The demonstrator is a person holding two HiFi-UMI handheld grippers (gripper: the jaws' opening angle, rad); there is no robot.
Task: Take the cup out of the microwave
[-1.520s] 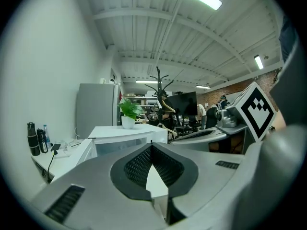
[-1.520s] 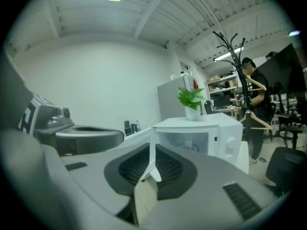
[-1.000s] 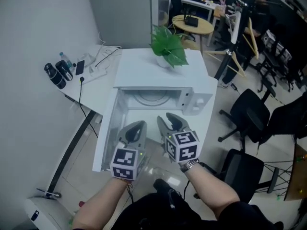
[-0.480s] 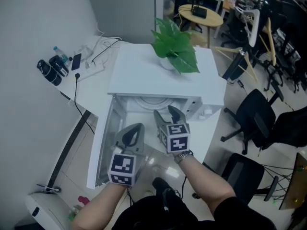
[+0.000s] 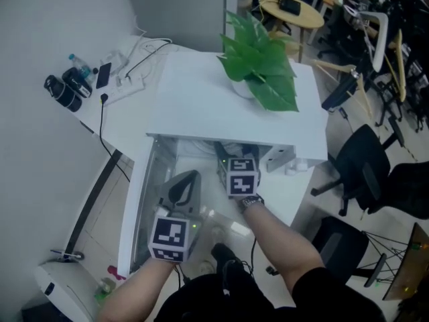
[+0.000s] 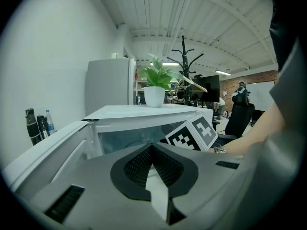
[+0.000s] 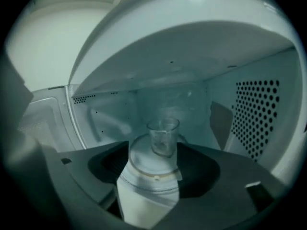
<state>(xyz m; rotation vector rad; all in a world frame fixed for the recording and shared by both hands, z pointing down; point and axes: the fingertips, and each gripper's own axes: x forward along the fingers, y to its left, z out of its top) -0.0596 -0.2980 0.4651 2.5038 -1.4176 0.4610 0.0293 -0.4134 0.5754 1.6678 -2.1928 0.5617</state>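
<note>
1. The right gripper (image 5: 236, 166) points toward 12 o'clock, into the open white microwave (image 5: 228, 106). In the head view its jaw tips are hidden under the microwave's top.
2. The right forearm (image 5: 275, 237) stretches in from 5 o'clock, nearly straight, with a watch (image 5: 249, 202) at the wrist.
3. In the right gripper view, the right gripper (image 7: 153, 150) has its 2 jaws spread apart and clamps nothing.
4. The clear cup (image 7: 163, 137) stands upright on the glass turntable (image 7: 144, 164) inside the cavity. It is dead ahead at 12 o'clock, in line with the gap between the jaws. Whether the tips reach its sides cannot be told.
5. The left gripper (image 5: 188, 178) is held outside the cavity, at 7 o'clock of the right gripper, and also aims toward 12 o'clock. It is near the door (image 5: 134, 206), which stands swung open on the 9 o'clock side.
6. The left forearm (image 5: 137, 290) rises from 6 o'clock.
7. In the left gripper view, the left gripper (image 6: 151, 147) has its jaw tips pressed together with nothing between them.
8. A potted plant (image 5: 258, 66) stands on the microwave's top, toward 1 o'clock.
</note>
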